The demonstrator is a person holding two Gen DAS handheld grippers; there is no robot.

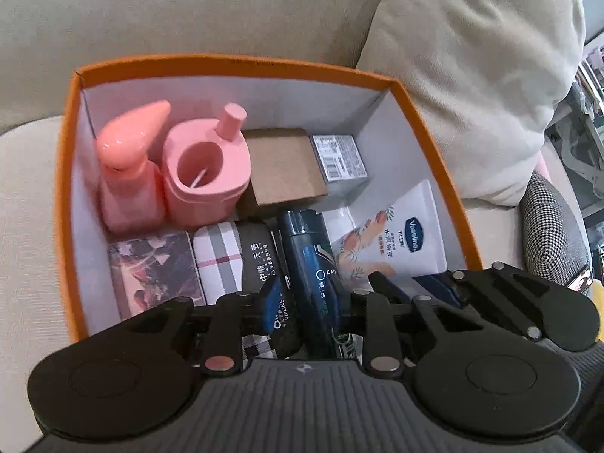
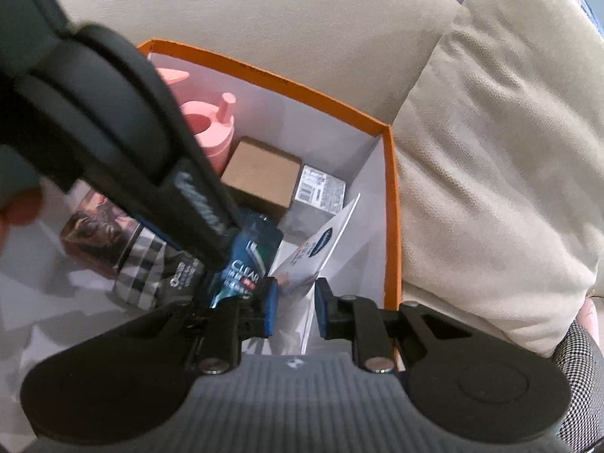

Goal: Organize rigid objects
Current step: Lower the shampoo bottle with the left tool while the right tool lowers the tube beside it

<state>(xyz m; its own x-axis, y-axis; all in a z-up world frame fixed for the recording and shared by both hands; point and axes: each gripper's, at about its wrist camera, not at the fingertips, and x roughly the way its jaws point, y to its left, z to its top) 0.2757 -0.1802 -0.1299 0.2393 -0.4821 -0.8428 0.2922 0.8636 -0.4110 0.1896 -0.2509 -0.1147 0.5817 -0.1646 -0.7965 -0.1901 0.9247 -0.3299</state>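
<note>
An orange box [image 1: 422, 120] with a white inside sits on a beige sofa. It holds a pink pump bottle [image 1: 128, 173], a pink container [image 1: 205, 173], a cardboard box [image 1: 283, 166], a small barcode box [image 1: 338, 156], a plaid case [image 1: 222, 260] and a dark printed box [image 1: 154, 271]. My left gripper [image 1: 309, 298] is shut on a dark blue CLEAR bottle [image 1: 302, 249] lying in the box. My right gripper [image 2: 295, 309] is shut on the low end of a white Vaseline tube [image 2: 321, 241] that leans by the right wall. The CLEAR bottle [image 2: 245, 260] lies just left of it.
A large beige cushion [image 1: 472, 75] presses against the box's right side, and the sofa back [image 1: 188, 7] rises behind it. A houndstooth fabric [image 1: 547, 234] lies at the far right. The left gripper's body [image 2: 113, 113] fills the upper left of the right wrist view.
</note>
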